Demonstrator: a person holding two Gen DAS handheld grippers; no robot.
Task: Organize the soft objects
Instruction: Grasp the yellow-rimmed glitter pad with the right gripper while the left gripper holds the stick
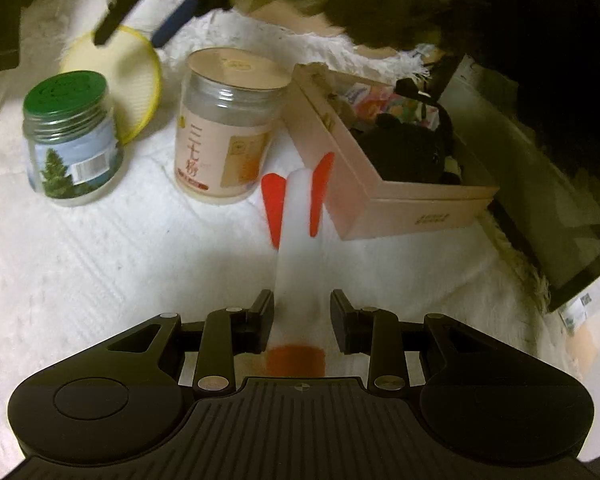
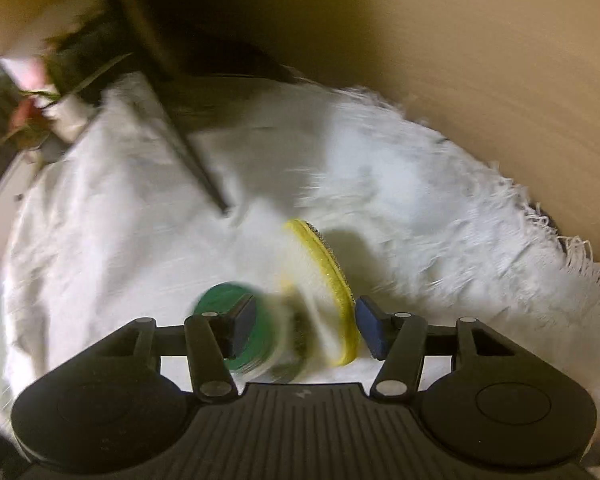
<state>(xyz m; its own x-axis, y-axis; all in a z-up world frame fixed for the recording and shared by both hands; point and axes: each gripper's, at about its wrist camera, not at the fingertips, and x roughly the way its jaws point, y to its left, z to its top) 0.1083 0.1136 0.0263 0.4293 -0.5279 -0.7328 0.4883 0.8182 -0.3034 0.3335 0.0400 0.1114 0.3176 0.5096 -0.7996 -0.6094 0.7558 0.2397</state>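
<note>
My left gripper with red fingertips is shut on a white sock with an orange toe patch, held next to the pink cardboard box of soft toys. A round yellow-rimmed sponge pad leans behind the green-lidded jar. In the right wrist view, my right gripper is open around the yellow sponge pad, its blue pads on either side, with the green jar lid just below. The right gripper also shows in the left wrist view above the pad.
A tall jar with a beige lid stands between the green jar and the box. Everything sits on a white fringed cloth. A dark bin lies right of the box. A flower is at the far left.
</note>
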